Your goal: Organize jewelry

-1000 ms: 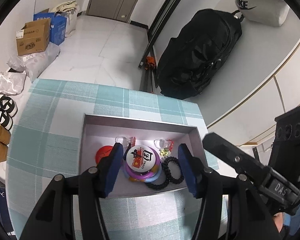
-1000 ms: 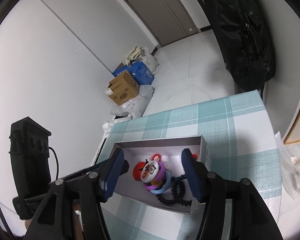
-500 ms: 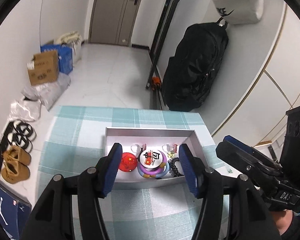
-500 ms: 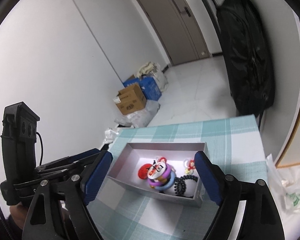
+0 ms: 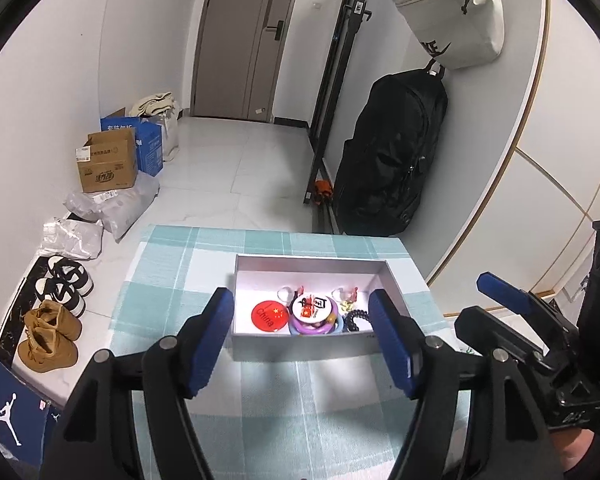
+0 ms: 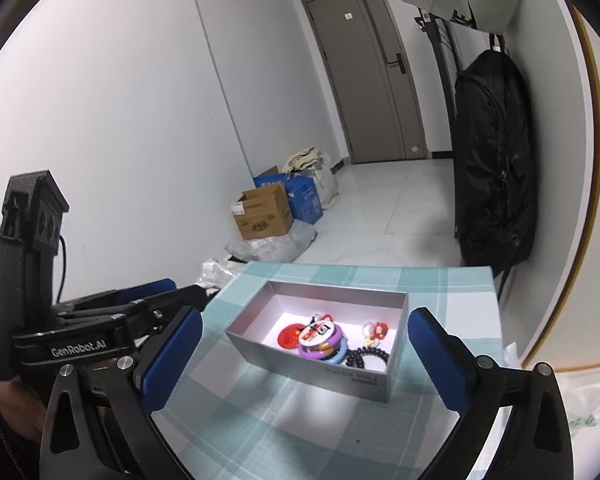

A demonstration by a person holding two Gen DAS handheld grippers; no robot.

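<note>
A grey open box (image 5: 304, 346) (image 6: 312, 372) stands on the teal checked tablecloth (image 5: 260, 400) (image 6: 260, 420). Inside lie a red round badge (image 5: 269, 314) (image 6: 289, 334), a white badge on purple and blue bangles (image 5: 315, 314) (image 6: 324, 342), a black coiled hair tie (image 5: 358, 318) (image 6: 366, 358) and small clear clips (image 5: 346, 294) (image 6: 376, 328). My left gripper (image 5: 306, 340) is open and empty, above the table on the near side of the box. My right gripper (image 6: 304, 360) is open and empty, near the box's front corner. Each gripper shows in the other's view.
The table's far edge drops to a white tiled floor. Cardboard and blue boxes (image 5: 108, 164) (image 6: 264, 216), plastic bags and shoes (image 5: 48, 340) lie at the left wall. A black backpack (image 5: 392, 160) (image 6: 496, 168) hangs at the right. A grey door (image 5: 252, 40) is behind.
Both grippers have drawn back and up from the box, so it looks smaller and farther. The right gripper's fingers have spread wider. The items in the box have not moved.
</note>
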